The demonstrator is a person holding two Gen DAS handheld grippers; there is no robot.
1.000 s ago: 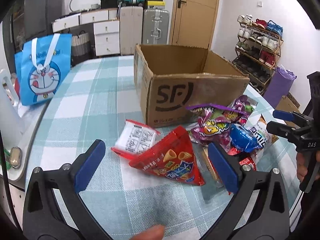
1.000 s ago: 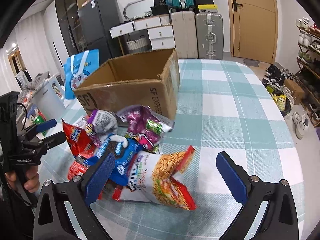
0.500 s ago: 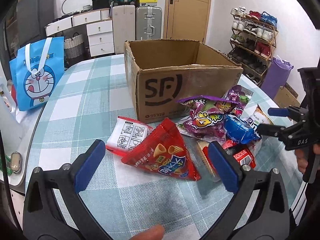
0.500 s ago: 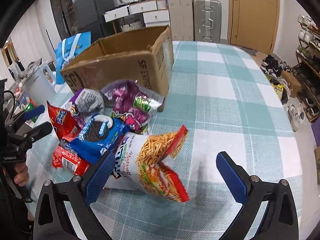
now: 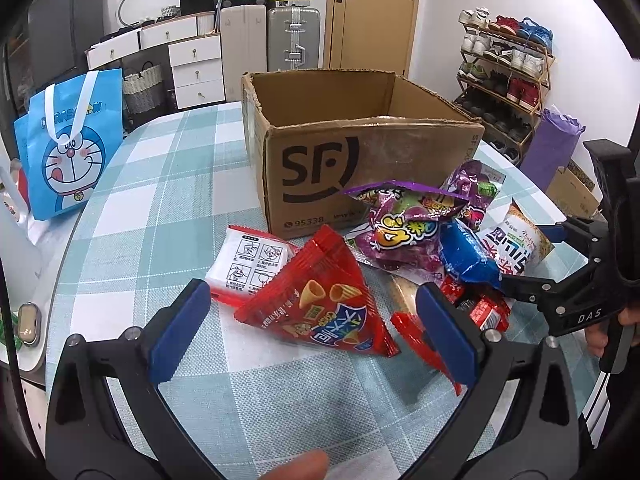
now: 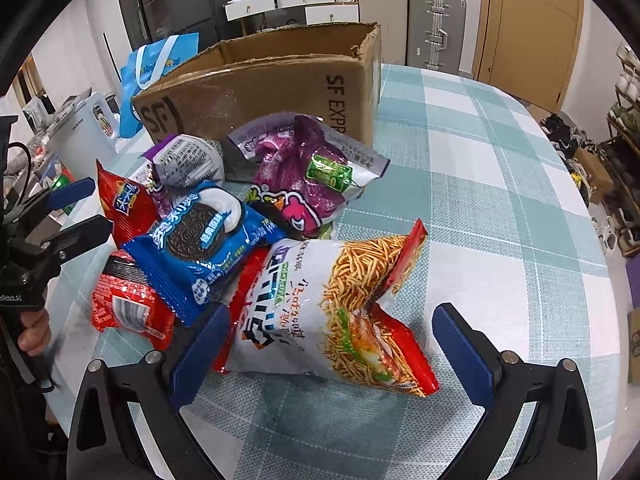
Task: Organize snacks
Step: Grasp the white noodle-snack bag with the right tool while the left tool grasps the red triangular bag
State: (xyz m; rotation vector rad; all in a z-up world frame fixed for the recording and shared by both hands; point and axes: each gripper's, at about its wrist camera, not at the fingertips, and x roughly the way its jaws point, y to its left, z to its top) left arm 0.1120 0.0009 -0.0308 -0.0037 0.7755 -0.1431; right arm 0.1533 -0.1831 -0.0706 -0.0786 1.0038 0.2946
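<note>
An open SF cardboard box (image 5: 360, 160) stands on the checked table (image 5: 160, 200); it also shows in the right wrist view (image 6: 272, 88). Snack bags lie in a pile before it. My left gripper (image 5: 316, 332) is open, its jaws either side of a red triangular chip bag (image 5: 320, 304). A white packet (image 5: 250, 264) lies beside it. My right gripper (image 6: 340, 348) is open around a noodle snack bag (image 6: 340, 304). A blue Oreo pack (image 6: 200, 240) and purple bags (image 6: 304, 172) lie behind.
A blue Doraemon bag (image 5: 70, 148) stands at the table's left. A white kettle (image 6: 84, 128) stands left of the box. Suitcases (image 5: 294, 40), drawers and a shoe rack (image 5: 504, 76) stand beyond the table. The right table edge (image 6: 600, 280) curves close.
Both grippers have moved forward and down toward the snack pile. The red chip bag now sits between the left jaws and the noodle bag between the right jaws.
</note>
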